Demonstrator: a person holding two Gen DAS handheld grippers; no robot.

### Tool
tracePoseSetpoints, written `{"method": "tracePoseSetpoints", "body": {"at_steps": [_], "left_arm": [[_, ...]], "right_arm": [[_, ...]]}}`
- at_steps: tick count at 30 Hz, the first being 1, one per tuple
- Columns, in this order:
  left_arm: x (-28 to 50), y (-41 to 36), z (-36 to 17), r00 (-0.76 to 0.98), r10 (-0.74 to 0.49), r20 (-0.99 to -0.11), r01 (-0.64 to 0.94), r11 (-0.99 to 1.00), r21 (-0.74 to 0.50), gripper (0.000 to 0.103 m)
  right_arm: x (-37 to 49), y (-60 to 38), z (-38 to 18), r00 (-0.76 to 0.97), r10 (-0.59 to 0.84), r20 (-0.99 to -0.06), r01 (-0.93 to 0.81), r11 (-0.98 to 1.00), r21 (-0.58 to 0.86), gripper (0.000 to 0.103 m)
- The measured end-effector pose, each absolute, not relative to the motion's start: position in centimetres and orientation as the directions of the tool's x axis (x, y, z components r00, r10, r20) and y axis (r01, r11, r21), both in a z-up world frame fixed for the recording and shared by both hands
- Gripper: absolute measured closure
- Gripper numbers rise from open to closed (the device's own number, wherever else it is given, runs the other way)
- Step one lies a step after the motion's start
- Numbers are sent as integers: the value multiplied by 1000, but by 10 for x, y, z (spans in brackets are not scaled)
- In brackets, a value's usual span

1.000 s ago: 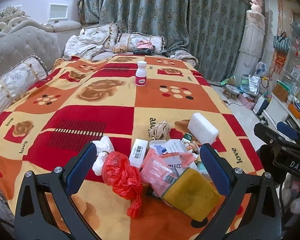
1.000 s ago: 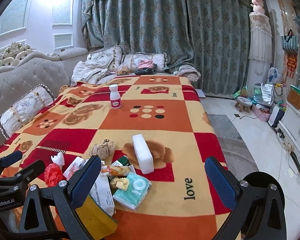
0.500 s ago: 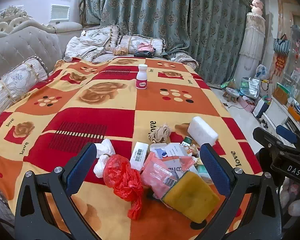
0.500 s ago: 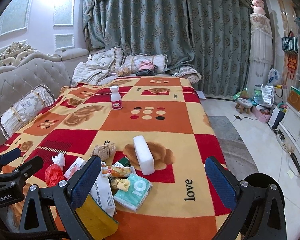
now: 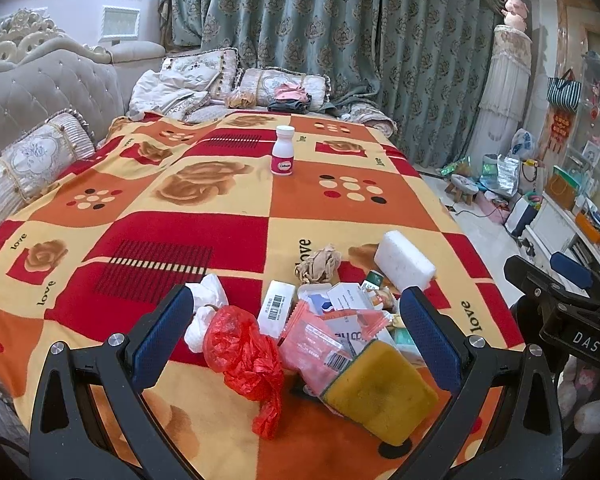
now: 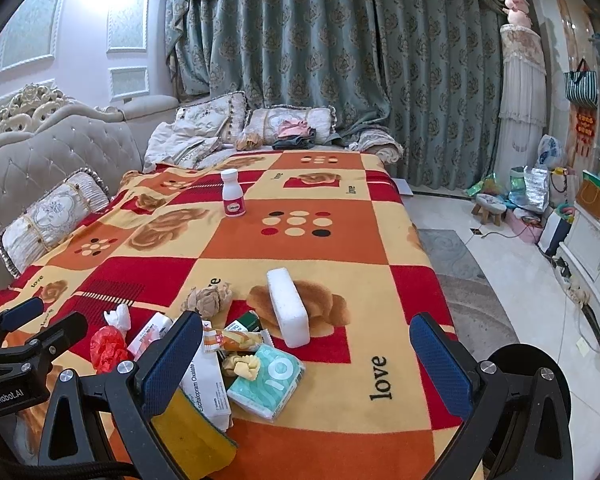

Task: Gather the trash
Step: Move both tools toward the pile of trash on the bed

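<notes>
A heap of trash lies at the near end of the patterned blanket: a crumpled red plastic bag, white tissue, a pink wrapper, small boxes, a yellow sponge, a brown paper ball and a white foam block. My left gripper hangs open just above the heap. My right gripper is open too, over a green tissue pack and a snack wrapper. Neither holds anything.
A white and pink bottle stands upright far back on the blanket. Pillows and clothes lie at the far end before the curtain. A tufted sofa back runs along the left. A black round bin sits low at right.
Both views have drifted back and slightly up from the trash heap. Both grippers stay open and nothing on the blanket has moved.
</notes>
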State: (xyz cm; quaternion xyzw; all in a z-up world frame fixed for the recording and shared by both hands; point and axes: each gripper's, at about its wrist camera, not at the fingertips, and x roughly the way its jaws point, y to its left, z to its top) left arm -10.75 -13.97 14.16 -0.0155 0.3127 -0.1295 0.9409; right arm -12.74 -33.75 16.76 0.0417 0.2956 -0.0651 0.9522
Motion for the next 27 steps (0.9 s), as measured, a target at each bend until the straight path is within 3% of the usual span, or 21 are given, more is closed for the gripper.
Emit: {"method": "tracePoseSetpoints", "body": {"at_steps": [27], "left_arm": [[-110, -144, 138, 766, -253, -592, 233, 966, -112, 0]], "right_arm": [[-128, -339, 161, 806, -95, -584, 150, 988, 46, 0]]}}
